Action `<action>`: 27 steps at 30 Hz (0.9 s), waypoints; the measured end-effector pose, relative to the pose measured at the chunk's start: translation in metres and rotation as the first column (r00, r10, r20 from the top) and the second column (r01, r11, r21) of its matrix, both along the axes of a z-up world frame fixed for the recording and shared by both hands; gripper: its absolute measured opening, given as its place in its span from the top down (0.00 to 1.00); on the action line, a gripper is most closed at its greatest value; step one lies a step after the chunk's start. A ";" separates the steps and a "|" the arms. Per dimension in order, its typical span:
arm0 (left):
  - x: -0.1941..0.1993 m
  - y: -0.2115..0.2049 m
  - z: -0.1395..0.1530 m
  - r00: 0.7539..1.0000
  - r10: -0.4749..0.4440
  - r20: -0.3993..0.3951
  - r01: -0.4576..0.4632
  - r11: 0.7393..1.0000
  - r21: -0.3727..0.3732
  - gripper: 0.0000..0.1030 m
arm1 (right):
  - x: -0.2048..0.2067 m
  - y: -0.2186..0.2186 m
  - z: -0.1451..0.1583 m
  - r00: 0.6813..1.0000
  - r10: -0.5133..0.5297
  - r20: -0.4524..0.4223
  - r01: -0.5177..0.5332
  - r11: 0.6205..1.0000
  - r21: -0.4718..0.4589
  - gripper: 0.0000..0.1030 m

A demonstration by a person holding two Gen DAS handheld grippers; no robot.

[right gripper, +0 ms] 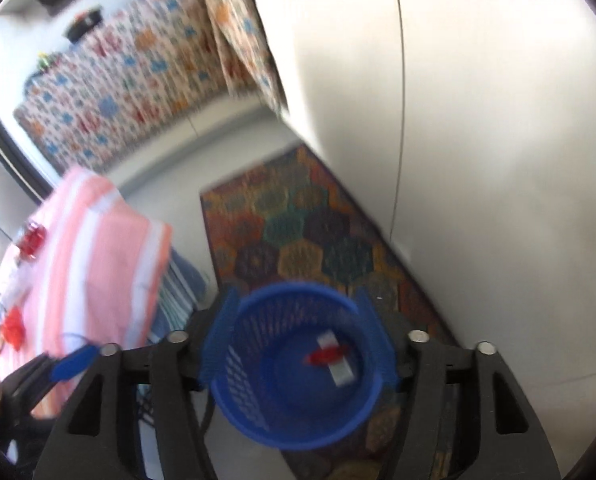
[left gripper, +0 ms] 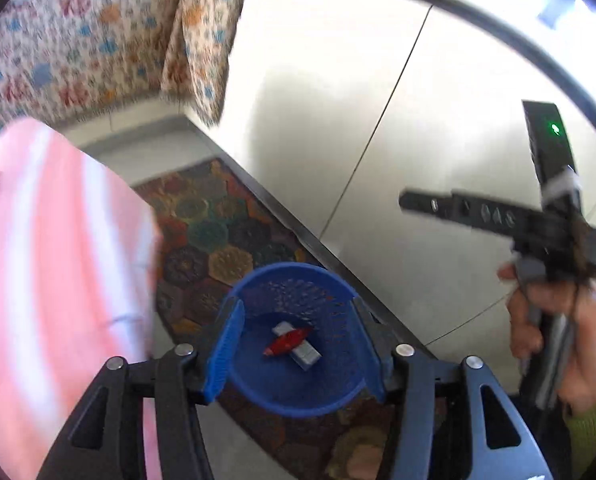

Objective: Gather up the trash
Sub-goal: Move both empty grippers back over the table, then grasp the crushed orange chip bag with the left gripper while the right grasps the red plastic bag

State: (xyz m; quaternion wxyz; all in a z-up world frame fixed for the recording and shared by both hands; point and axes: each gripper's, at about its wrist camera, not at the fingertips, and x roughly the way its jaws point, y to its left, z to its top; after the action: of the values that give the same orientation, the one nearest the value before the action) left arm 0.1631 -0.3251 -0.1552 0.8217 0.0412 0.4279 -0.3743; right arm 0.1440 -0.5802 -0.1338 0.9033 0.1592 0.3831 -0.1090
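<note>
Both wrist views look down into one blue mesh basket (left gripper: 294, 340) standing on a patterned rug (left gripper: 218, 232) beside a pale cabinet front (left gripper: 378, 120). Two pieces of trash lie on the basket floor: one red wrapper (left gripper: 288, 341) lying across one grey-white strip (left gripper: 304, 350).

The left gripper (left gripper: 294, 344) is spread wide, with nothing between its blue fingers (left gripper: 224, 354); the basket shows through the gap. The right gripper (right gripper: 298, 344) is likewise spread wide and empty. In the left view the right-hand tool's side (left gripper: 538, 220) appears, held in the person's right hand (left gripper: 546, 320).

Judged step: a deposit appears complete, and both tools are free above the basket.

The next move calls for locating further trash. One table under a pink striped cloth (right gripper: 94, 256) stands near the basket and carries several small red items (right gripper: 32, 240); blur prevents an exact count or identification. A gripper would need to travel there, align its jaws and close.
</note>
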 end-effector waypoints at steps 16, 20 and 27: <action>-0.021 0.242 0.002 0.893 0.448 0.051 -0.450 0.880 0.151 0.26 | 0.021 0.233 0.020 0.808 0.571 0.144 -0.549 0.819 -0.168 0.23; -0.018 0.286 -0.006 0.854 0.517 0.057 -0.518 0.837 0.174 0.26 | 0.022 0.288 0.003 0.724 0.685 0.085 -0.666 0.726 -0.175 0.23; -0.012 0.336 -0.008 0.784 0.613 0.101 -0.619 0.759 0.201 0.26 | 0.022 0.330 -0.027 0.640 0.768 -0.019 -0.758 0.627 -0.182 0.23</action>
State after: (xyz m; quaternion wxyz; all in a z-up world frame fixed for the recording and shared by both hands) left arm 0.1509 0.0113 -0.1637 0.8951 -0.0042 0.4447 -0.0324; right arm 0.1659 -0.2502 -0.1604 0.8857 -0.0937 0.3760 0.2556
